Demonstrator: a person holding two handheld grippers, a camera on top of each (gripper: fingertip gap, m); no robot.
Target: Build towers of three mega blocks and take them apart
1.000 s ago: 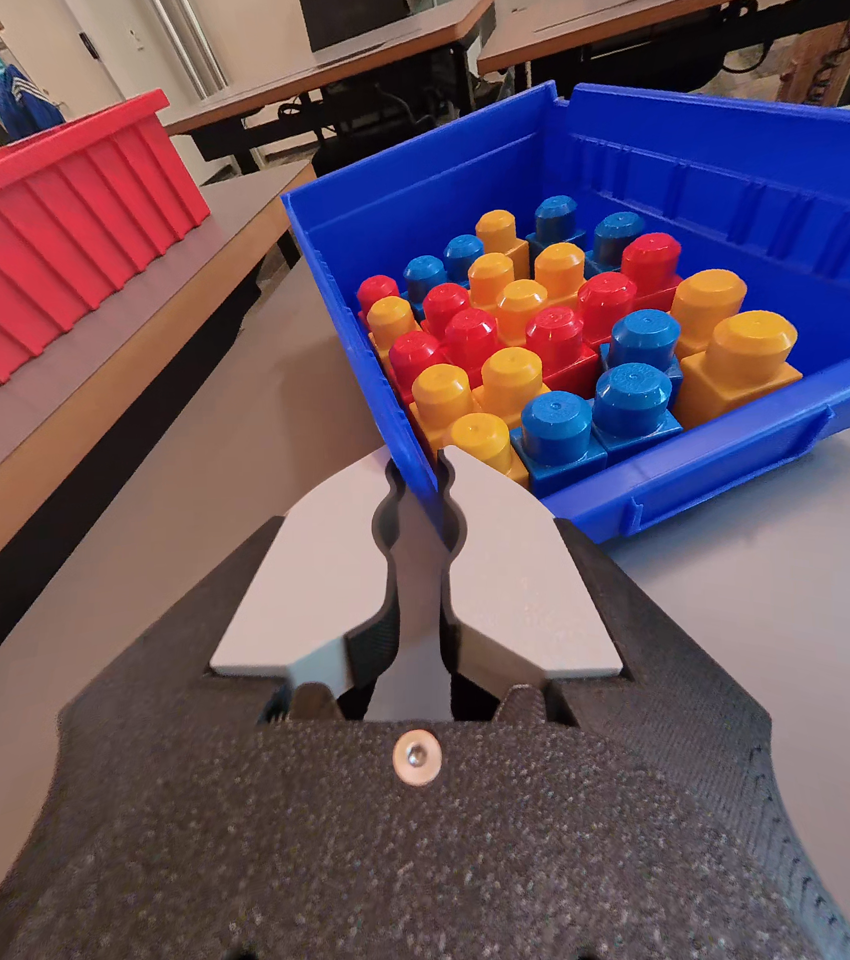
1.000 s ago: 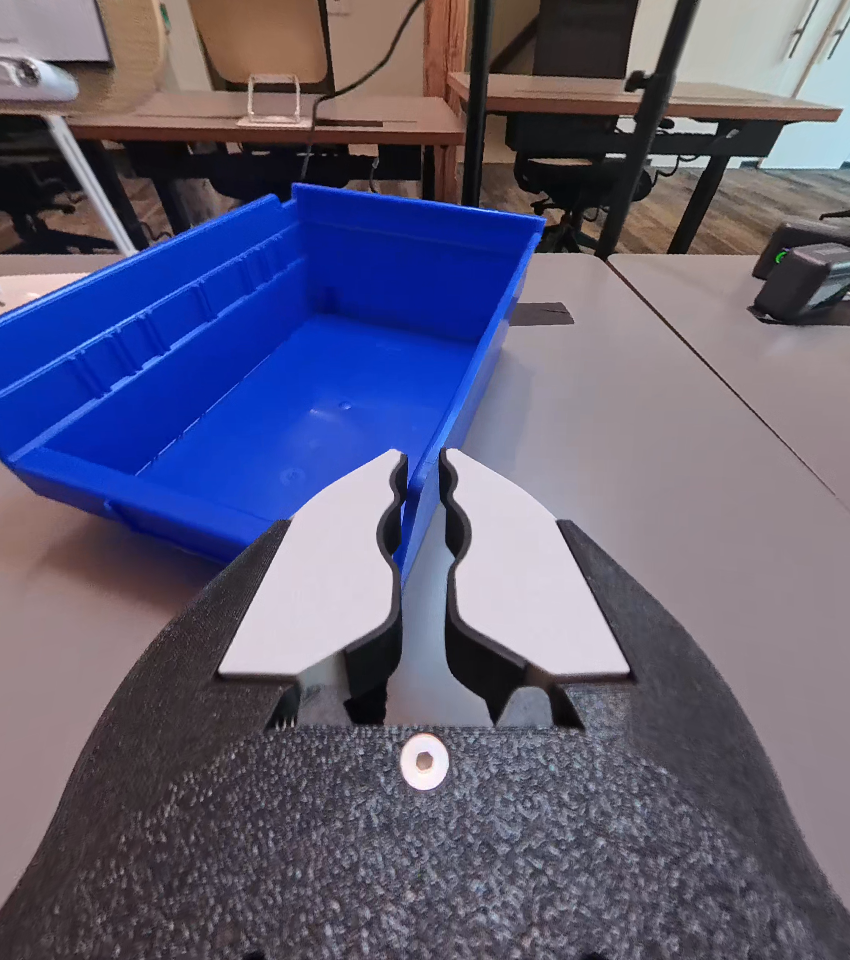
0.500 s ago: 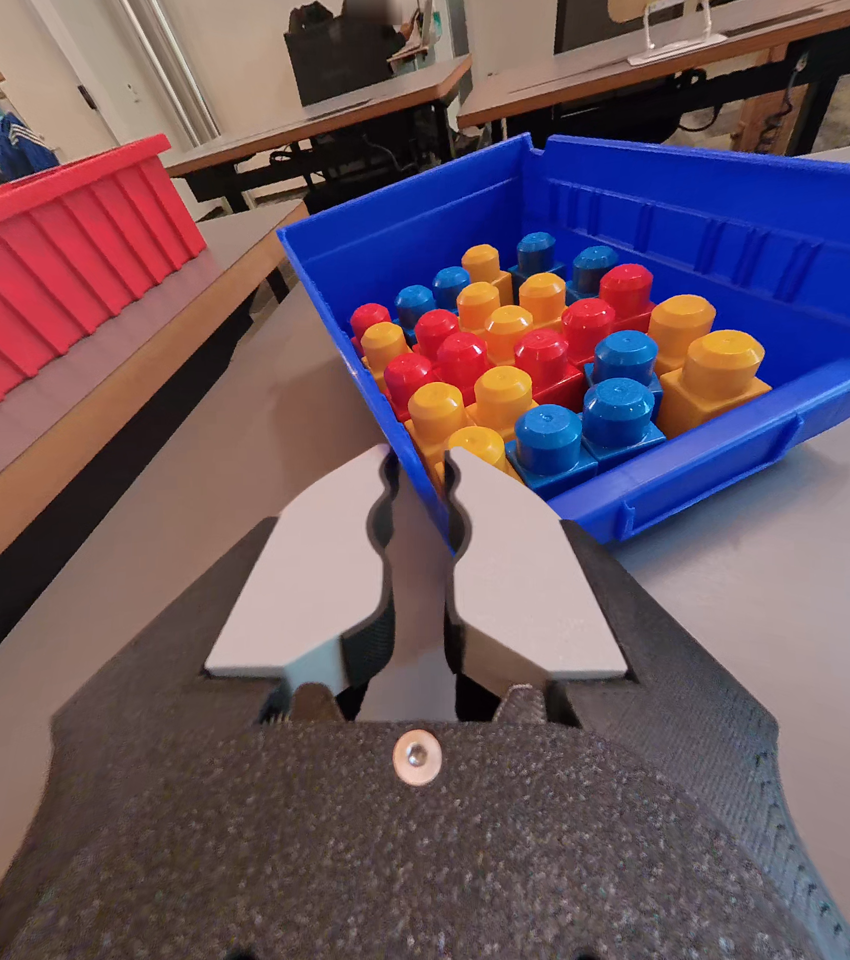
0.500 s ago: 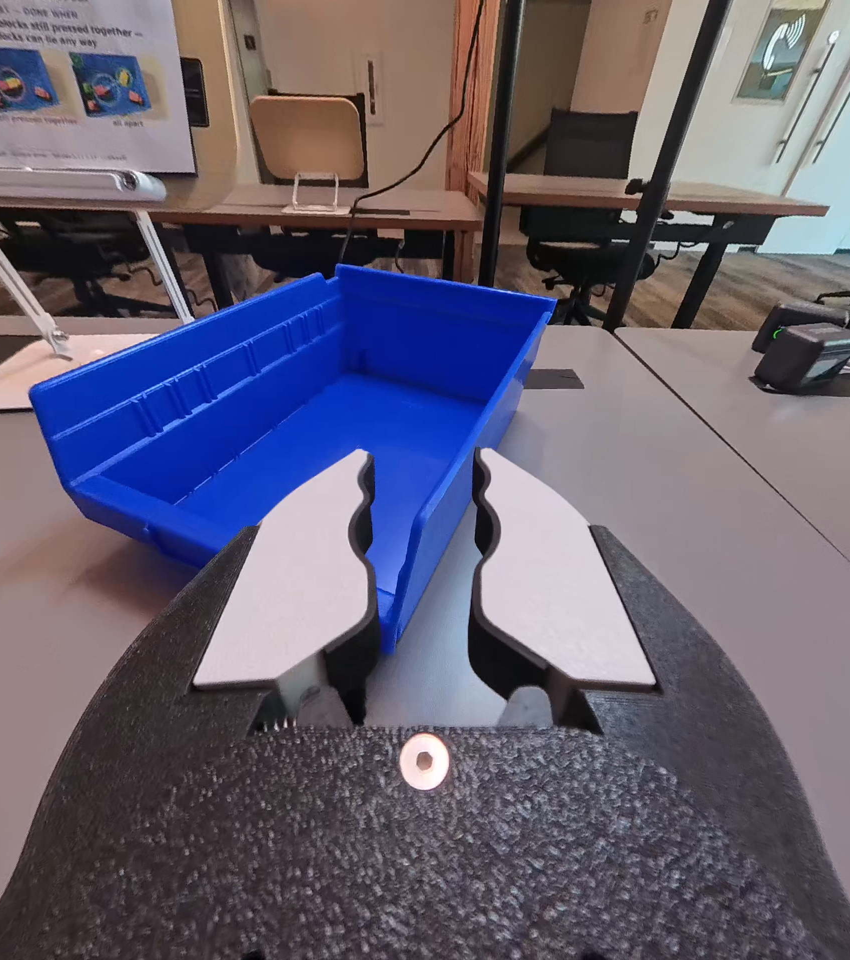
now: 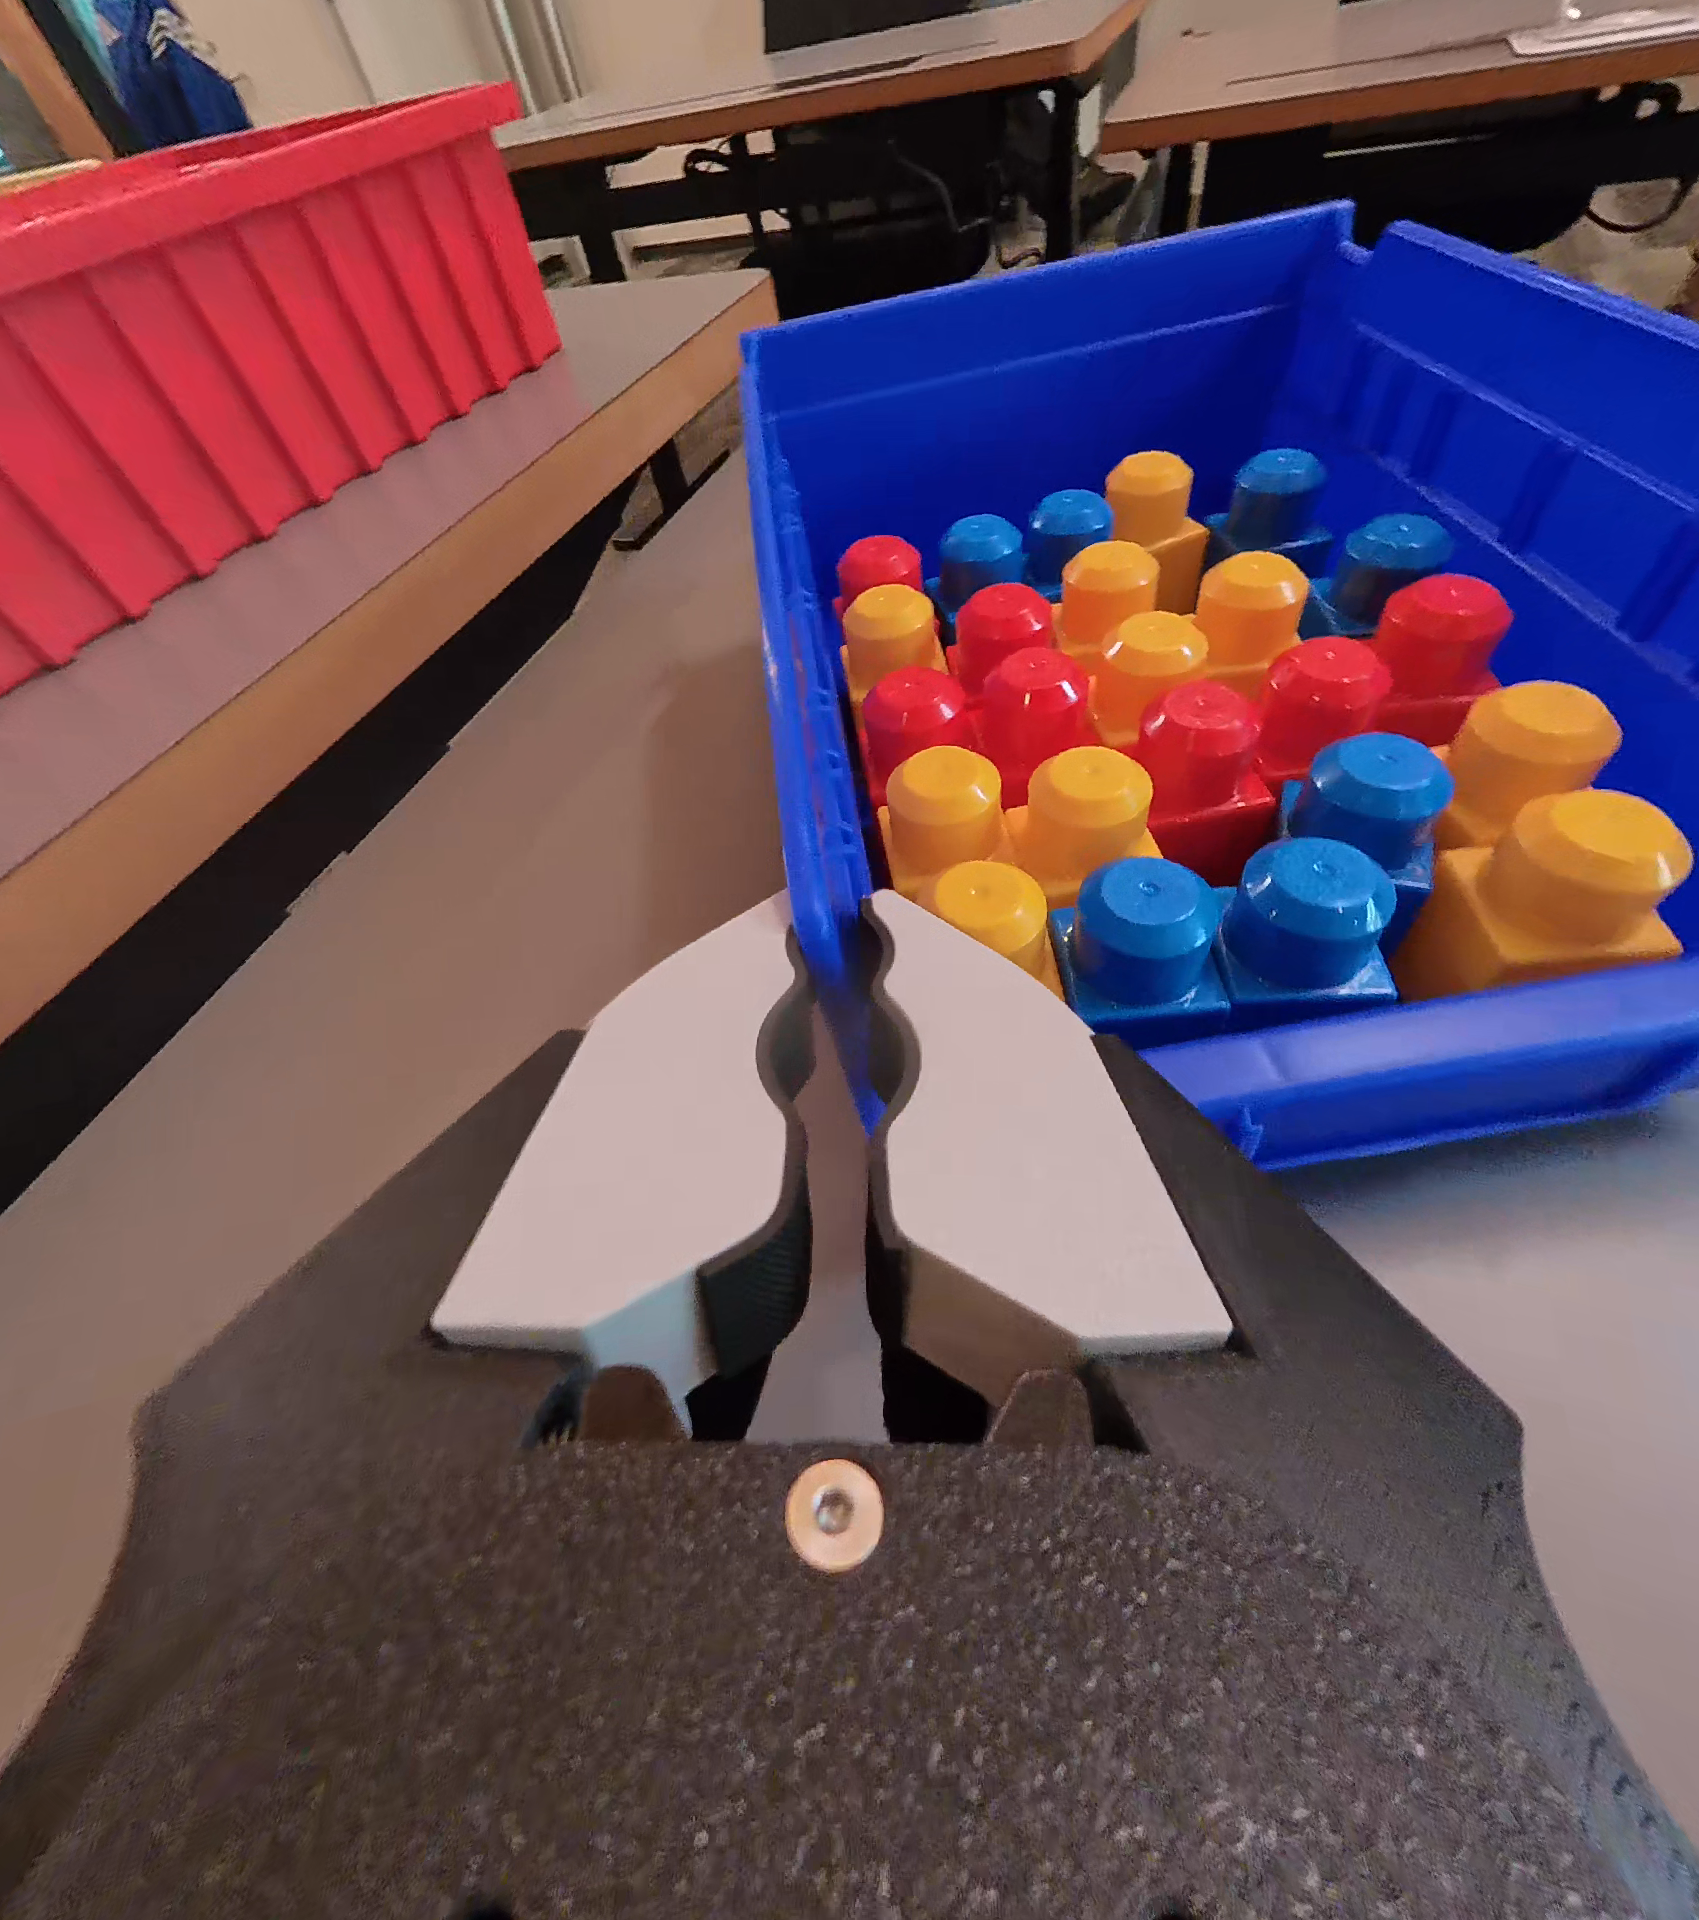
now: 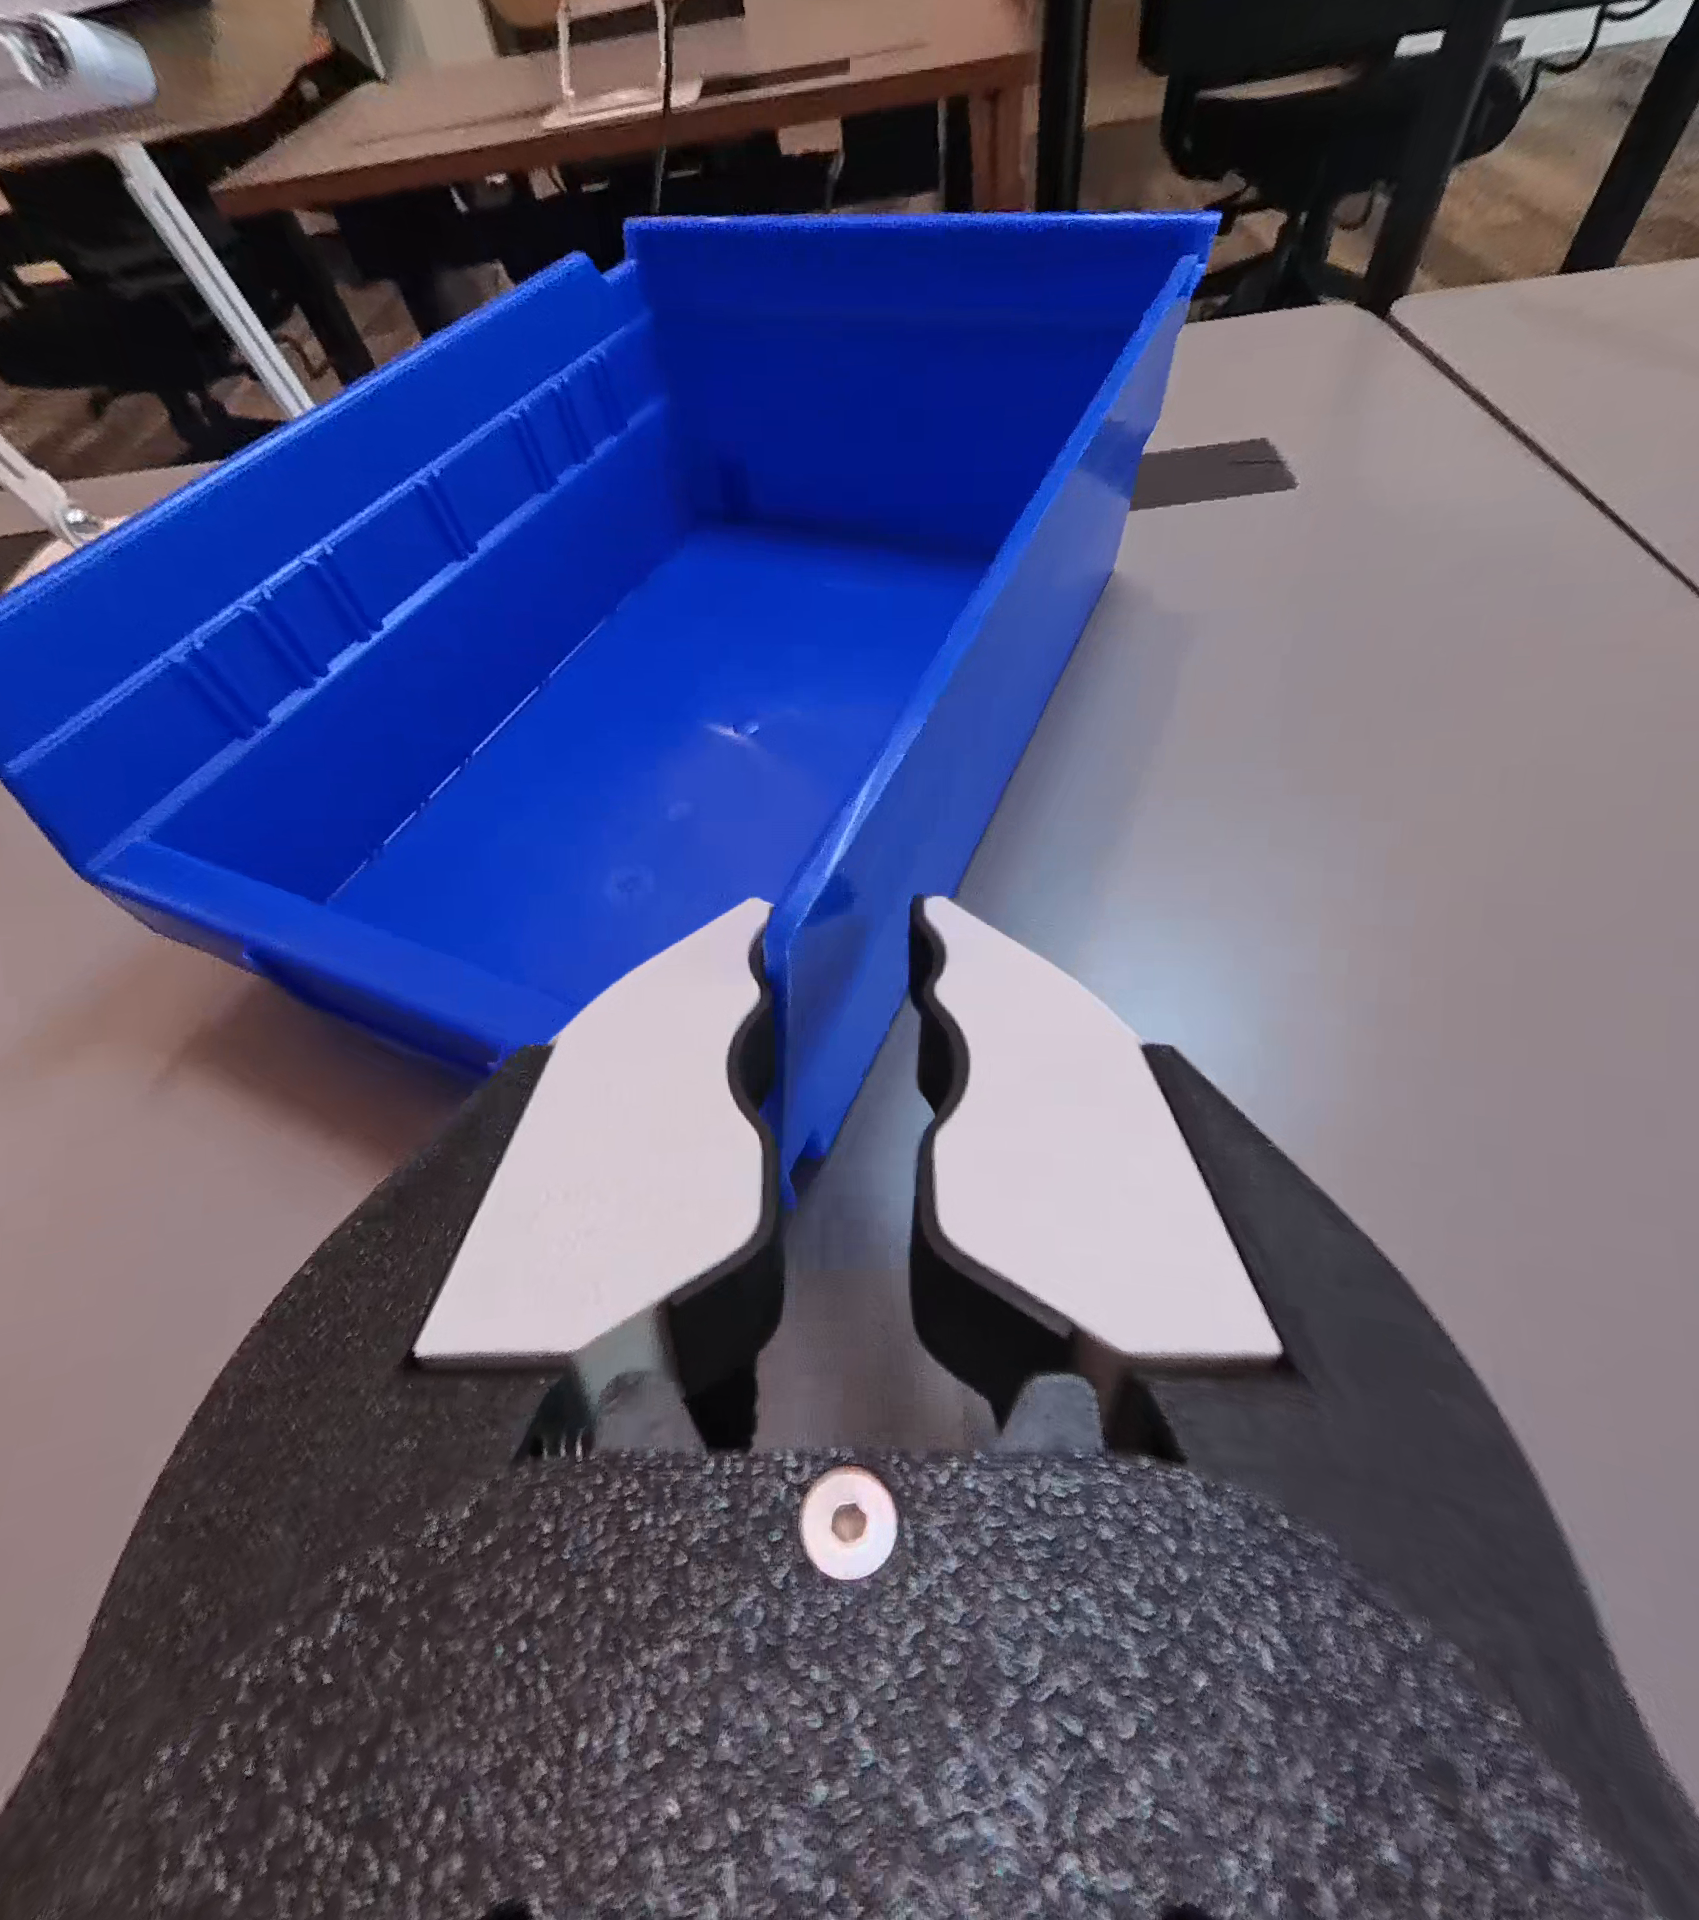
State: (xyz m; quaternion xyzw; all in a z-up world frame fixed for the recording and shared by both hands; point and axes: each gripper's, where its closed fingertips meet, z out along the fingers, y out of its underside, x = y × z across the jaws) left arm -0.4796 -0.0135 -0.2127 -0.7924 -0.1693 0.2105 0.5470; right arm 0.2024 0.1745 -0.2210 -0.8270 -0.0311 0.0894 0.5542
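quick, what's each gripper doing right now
Left gripper: nearly closed, holding nothing, at the corner of the block-filled blue bin.
Right gripper: open, empty, straddling the empty blue bin's wall.

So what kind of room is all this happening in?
Most likely an office or lab workroom. Rows of desks stand behind, office chairs sit on a wood floor, and storage bins rest on a grey table.

Right hand-held gripper (image 6: 840,914) now wider apart, astride empty bin's wall (image 6: 980,665).

blocks (image 5: 1198,727) in bin (image 5: 1032,343), crate (image 5: 180,343) left
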